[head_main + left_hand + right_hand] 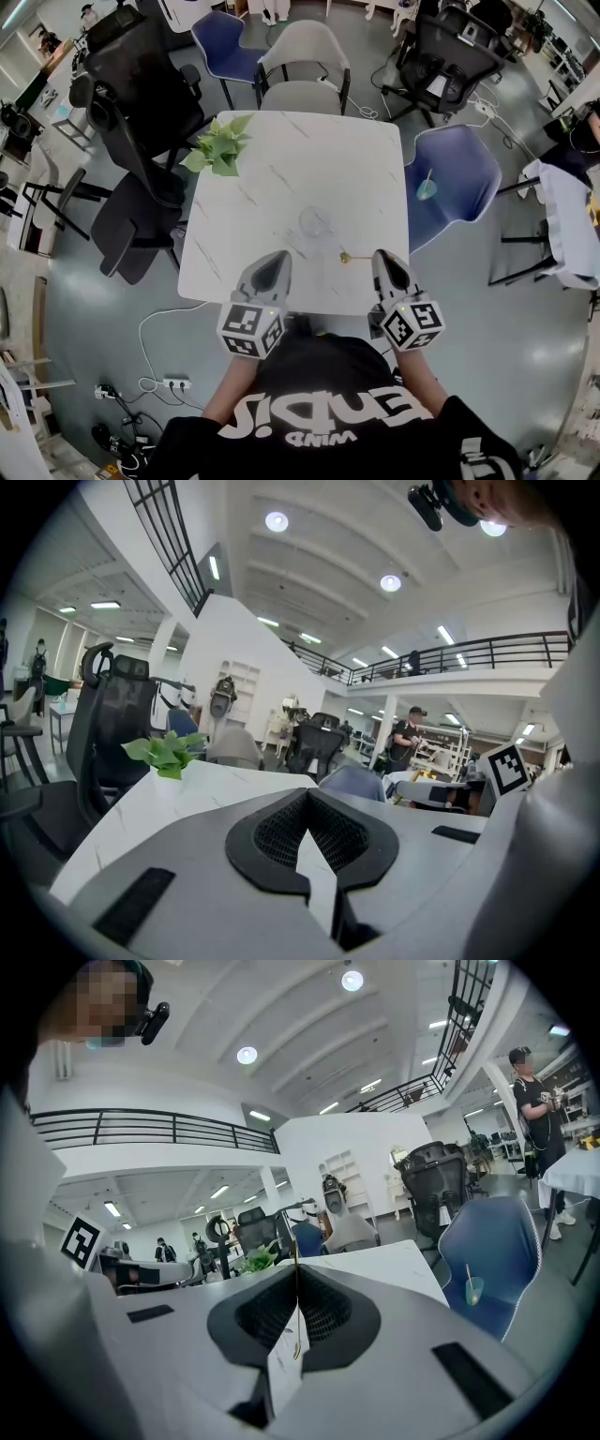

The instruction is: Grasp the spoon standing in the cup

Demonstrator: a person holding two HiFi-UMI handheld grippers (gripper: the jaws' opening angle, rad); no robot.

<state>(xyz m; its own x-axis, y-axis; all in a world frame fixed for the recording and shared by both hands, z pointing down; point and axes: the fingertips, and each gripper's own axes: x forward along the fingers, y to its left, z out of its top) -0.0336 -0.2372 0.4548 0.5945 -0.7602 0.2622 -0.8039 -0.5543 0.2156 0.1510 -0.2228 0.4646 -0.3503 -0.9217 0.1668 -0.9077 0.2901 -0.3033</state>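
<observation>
- The clear glass cup (pixel 314 222) stands upright on the white marble table (pixel 281 169), toward the table edge closest to you. Every place below is given from that cup.
- The gold spoon (pixel 354 258) is out of the cup. It sits on your side of the cup and to its right, near it but not touching it.
- Your right gripper (pixel 382 255) is just past the spoon, further from the cup, with its tips on the spoon's handle end.
- In the right gripper view, the right gripper (pixel 296 1274) has its jaws clenched together with the thin spoon (pixel 296 1326) pinched in the seam between them.
- From the head view you cannot tell whether the spoon's bowl end touches the tabletop.
- Your left gripper (pixel 275 258) is on your side of the cup and slightly left of it, apart from it.
- In the left gripper view, the left gripper (pixel 306 799) has its jaws closed tip to tip, and only bare tabletop shows through the gap behind the tips.
- The small leafy plant (pixel 218 145) stands well beyond the cup, at the table's far left corner. It also shows in the left gripper view (pixel 169 754).
- A blue chair (pixel 459 169) stands off the table to the right of the cup, with a small teal drink cup (pixel 427 190) and its straw on the seat.
</observation>
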